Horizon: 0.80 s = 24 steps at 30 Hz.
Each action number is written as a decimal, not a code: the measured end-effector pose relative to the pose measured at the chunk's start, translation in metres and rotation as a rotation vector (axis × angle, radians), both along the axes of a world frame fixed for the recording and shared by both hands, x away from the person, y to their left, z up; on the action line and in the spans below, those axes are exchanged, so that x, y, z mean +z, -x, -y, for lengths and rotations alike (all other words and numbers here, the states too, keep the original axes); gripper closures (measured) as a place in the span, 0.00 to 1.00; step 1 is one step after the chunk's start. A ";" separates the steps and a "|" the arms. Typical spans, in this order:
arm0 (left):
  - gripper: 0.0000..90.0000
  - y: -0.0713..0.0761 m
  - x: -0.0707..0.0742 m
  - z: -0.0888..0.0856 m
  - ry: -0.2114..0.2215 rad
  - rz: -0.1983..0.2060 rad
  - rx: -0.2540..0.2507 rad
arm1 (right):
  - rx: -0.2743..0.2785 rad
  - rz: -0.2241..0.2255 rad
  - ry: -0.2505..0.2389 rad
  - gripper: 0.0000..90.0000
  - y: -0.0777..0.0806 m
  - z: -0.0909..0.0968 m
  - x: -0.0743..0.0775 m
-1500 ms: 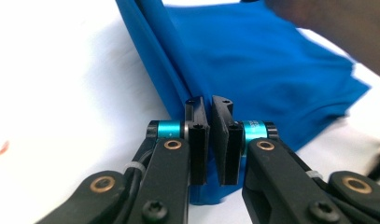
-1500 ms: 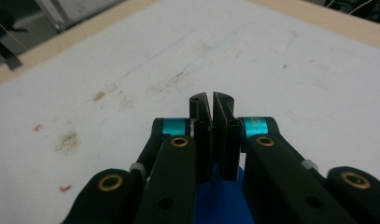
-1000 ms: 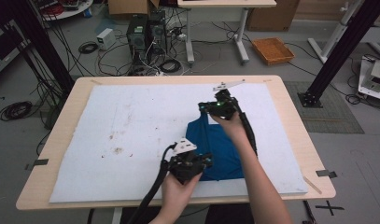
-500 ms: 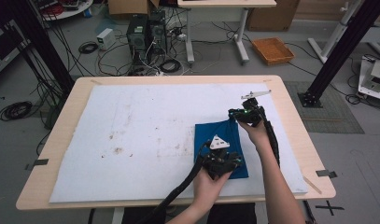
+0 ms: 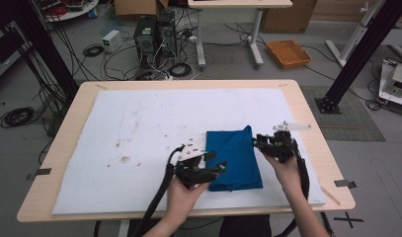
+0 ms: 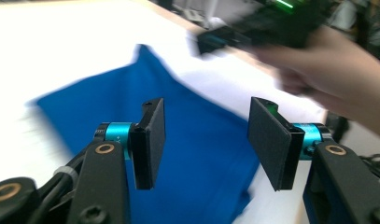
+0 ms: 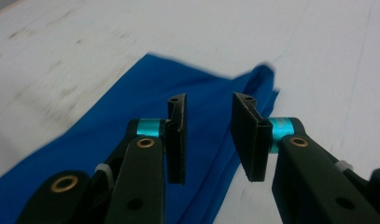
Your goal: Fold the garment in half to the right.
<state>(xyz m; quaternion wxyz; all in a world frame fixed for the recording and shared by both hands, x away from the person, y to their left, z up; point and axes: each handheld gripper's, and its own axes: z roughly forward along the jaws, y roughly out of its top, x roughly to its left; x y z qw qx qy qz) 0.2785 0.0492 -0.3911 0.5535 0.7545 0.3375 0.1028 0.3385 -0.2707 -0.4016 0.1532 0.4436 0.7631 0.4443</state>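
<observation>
- Lying folded in the lower right of the high view, a blue cloth rectangle (image 5: 234,159) rested on the white stained table cover (image 5: 139,128), one corner peaked toward the top of the frame
- The left gripper (image 5: 219,169) hovered at the cloth's left edge; its jaws had just been opening and stood apart with nothing between the pads (image 6: 150,142)
- The right gripper (image 5: 256,142) sat just beside the cloth's right edge, jaws likewise opening, a gap between them, gripping nothing
</observation>
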 end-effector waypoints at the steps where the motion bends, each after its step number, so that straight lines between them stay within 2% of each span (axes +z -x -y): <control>1: 0.52 0.002 0.001 -0.010 -0.014 0.005 0.014 | 0.010 -0.012 -0.002 0.74 0.013 0.000 -0.004; 5: 0.50 0.009 -0.001 -0.044 -0.037 0.000 0.058 | 0.040 -0.047 -0.041 0.73 0.057 0.004 -0.020; 8: 0.50 0.015 -0.006 -0.063 -0.037 0.000 0.081 | 0.030 -0.060 -0.051 0.73 0.075 0.007 -0.027; 11: 0.50 0.018 -0.012 -0.075 -0.027 -0.021 0.099 | 0.029 -0.077 -0.045 0.76 0.078 0.008 -0.033; 12: 0.50 0.018 -0.014 -0.077 -0.023 -0.026 0.108 | 0.032 -0.095 -0.050 0.78 0.078 0.007 -0.035; 14: 0.50 0.019 -0.014 -0.082 -0.022 -0.026 0.114 | 0.039 -0.097 -0.027 0.91 0.079 0.006 -0.040; 16: 0.50 0.019 -0.013 -0.086 -0.016 -0.024 0.122 | 0.047 -0.098 -0.018 0.97 0.082 0.005 -0.040; 21: 0.50 0.019 -0.011 -0.092 -0.003 -0.023 0.137 | 0.027 -0.076 -0.014 0.97 0.094 0.011 -0.036; 24: 0.50 0.019 -0.011 -0.094 -0.005 -0.027 0.134 | 0.004 -0.091 -0.028 0.97 0.100 0.018 -0.037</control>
